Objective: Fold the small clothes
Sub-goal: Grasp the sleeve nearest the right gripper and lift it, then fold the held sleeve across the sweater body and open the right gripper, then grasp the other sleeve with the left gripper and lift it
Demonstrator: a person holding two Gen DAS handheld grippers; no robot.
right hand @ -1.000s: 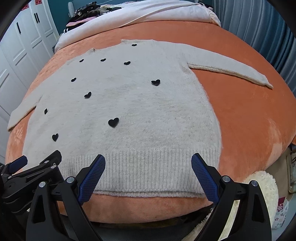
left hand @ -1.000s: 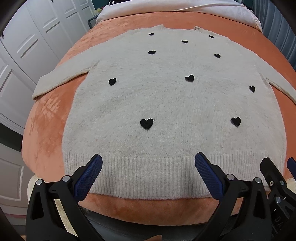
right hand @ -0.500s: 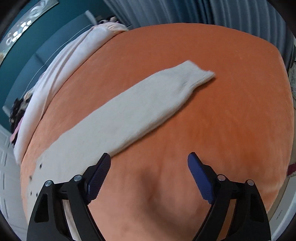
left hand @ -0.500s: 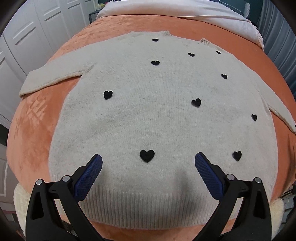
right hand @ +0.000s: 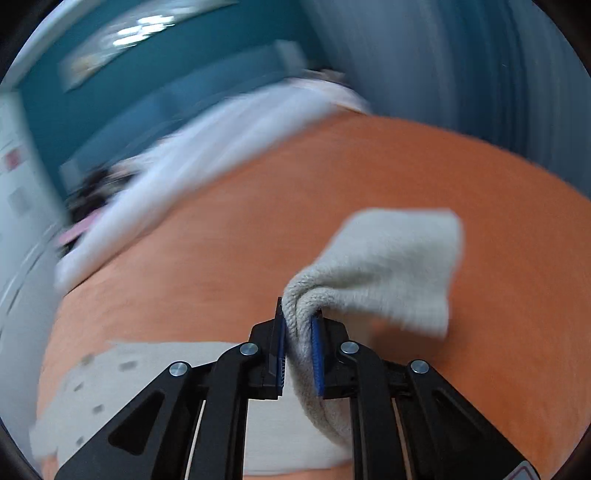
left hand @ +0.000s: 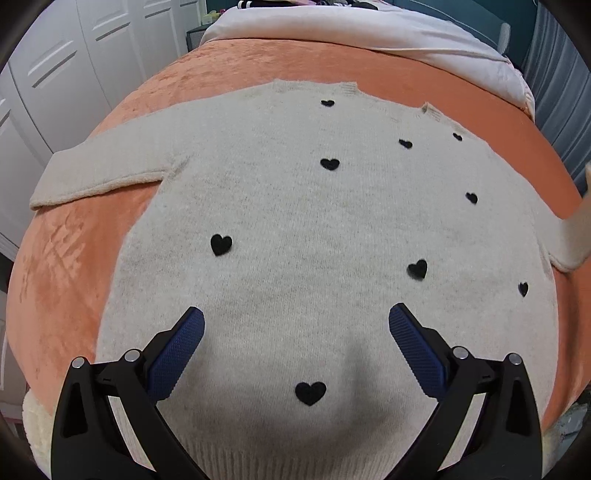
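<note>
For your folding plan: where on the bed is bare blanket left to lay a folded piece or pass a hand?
Bare blanket lies below the left sleeve, left of the sweater. Another strip runs between collar and white bedding. The orange stretch beyond the right tool and its gripped sleeve is bare. The middle is crowded.

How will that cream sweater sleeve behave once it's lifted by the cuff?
Probably floppy: the sleeve already bunches and droops between the right tongs. Likely light, soft knit. Its fuzzy ribbing should resist slipping, though it may stretch.
</note>
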